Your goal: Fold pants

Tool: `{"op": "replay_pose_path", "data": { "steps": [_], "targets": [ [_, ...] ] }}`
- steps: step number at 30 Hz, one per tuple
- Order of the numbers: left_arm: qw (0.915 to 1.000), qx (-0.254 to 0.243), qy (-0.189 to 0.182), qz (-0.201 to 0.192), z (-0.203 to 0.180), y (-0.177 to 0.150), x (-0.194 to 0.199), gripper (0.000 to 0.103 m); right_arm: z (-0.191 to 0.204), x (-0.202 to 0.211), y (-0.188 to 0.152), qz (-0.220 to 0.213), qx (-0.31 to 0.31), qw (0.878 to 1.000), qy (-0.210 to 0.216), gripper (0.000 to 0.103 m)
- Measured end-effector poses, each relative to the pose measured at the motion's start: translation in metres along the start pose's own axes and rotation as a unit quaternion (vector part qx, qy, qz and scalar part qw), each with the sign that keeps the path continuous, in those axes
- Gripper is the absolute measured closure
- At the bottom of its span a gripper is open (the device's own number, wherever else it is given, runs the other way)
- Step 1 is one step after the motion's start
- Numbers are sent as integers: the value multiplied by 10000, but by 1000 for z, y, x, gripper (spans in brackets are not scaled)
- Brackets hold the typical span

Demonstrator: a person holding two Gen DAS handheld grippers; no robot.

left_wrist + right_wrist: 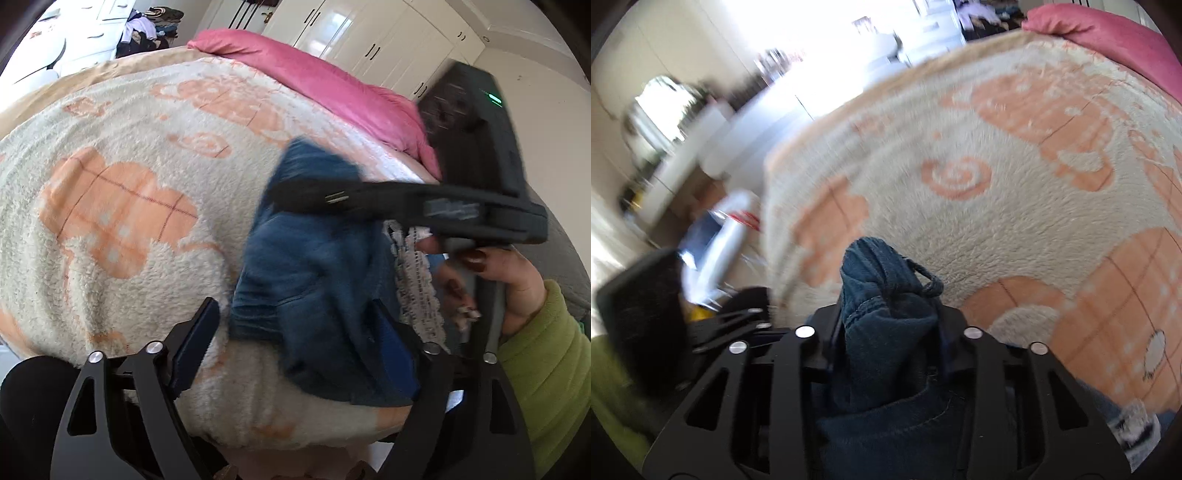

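— Where are the jeans (pixel 314 258)?

— They hang in a bunched blue bundle over the fleecy cream-and-orange blanket (pixel 122 206) that covers the bed. In the left wrist view the denim drapes down from the right gripper (pixel 295 192), which reaches in from the right side, and its lower part falls toward the left gripper (pixel 295 339).

— Is the right gripper holding them?

— Yes. In its own view the right gripper (pixel 886 314) has its fingers pressed close together on a thick fold of the jeans (pixel 886 295); a belt loop (pixel 929 280) sticks out of the pinched bunch just above the fingers.

— And the left one?

— Its jaws stand wide apart. The left finger (pixel 195 343) is clear of the cloth, over the blanket; the right finger (pixel 395 347) is partly behind the hanging denim. It grips nothing.

— What else shows?

— A pink duvet (pixel 332 85) lies along the far side of the bed, white wardrobes (pixel 369 33) stand behind it, and a hand (pixel 513 284) in a green sleeve (pixel 550 369) holds the right gripper's handle.
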State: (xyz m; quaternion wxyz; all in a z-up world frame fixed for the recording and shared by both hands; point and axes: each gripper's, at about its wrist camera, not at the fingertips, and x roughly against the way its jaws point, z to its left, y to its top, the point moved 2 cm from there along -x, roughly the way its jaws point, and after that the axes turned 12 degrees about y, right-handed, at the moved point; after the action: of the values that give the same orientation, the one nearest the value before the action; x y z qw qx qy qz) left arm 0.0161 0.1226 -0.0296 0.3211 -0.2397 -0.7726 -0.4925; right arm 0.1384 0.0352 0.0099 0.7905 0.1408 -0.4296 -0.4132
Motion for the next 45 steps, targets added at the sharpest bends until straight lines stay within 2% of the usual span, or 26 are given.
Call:
{"op": "replay_pose_path", "data": {
  "steps": [4, 9, 15, 19, 21, 22, 25, 29, 32, 33, 35, 36, 38, 40, 42, 44, 45],
  "targets": [
    [9975, 130, -663, 227, -15, 2, -4, 17, 3, 53, -11, -487, -96, 9984, 257, 74],
    [9874, 128, -1460, 595, -53, 3, -16, 17, -2, 98, -29, -807, -141, 9965, 178, 74],
    [9820, -180, -1762, 649, -105, 9, -15, 17, -12, 133, -52, -1275, -292, 9914, 69, 72],
    [9779, -591, -1897, 647, -141, 3, -16, 16, -22, 164, -72, -1668, -376, 9853, -39, 59],
    [9703, -1002, -2032, 846, -161, -9, -21, 12, -31, 177, -88, -1815, -466, 9819, -271, 52],
    [9671, -1235, -2010, 954, -170, -18, -25, 12, -39, 182, -100, -1806, -602, 9802, -552, 51],
    [9632, -1430, -1967, 1148, -181, -32, -36, 12, -54, 193, -126, -1819, -981, 9731, -1016, 50],
    [9613, -1636, -1882, 1175, -190, -37, -40, 12, -53, 193, -143, -1789, -1044, 9726, -1056, 50],
    [9612, -1733, -1807, 1157, -191, -38, -39, 11, -50, 180, -147, -1347, -978, 9762, -1390, 50],
    [9615, -1712, -1810, 1162, -191, -39, -40, 11, -54, 174, -149, -1074, -982, 9735, -1765, 50],
    [9610, -1719, -1817, 1180, -188, -39, -41, 11, -61, 165, -155, -581, -907, 9599, -2588, 49],
    [9608, -1726, -1824, 1172, -187, -43, -37, 11, -65, 163, -159, -509, -898, 9584, -2661, 48],
    [9612, -1756, -1794, 1144, -187, -45, -38, 11, -71, 164, -161, -618, -1065, 9581, -2587, 46],
    [9614, -1770, -1778, 1127, -188, -46, -33, 11, -64, 165, -159, -665, -910, 9573, -2663, 45],
    [9627, -1748, -1768, 1066, -189, -47, -25, 11, -54, 174, -159, -994, -829, 9599, -2488, 42],
    [9642, -1723, -1778, 947, -185, -43, -14, 11, -48, 187, -164, -1327, -866, 9571, -2428, 30],
    [9655, -1711, -1751, 885, -182, -41, -10, 11, -45, 195, -167, -1500, -909, 9520, -2509, 27]
  ]
}}
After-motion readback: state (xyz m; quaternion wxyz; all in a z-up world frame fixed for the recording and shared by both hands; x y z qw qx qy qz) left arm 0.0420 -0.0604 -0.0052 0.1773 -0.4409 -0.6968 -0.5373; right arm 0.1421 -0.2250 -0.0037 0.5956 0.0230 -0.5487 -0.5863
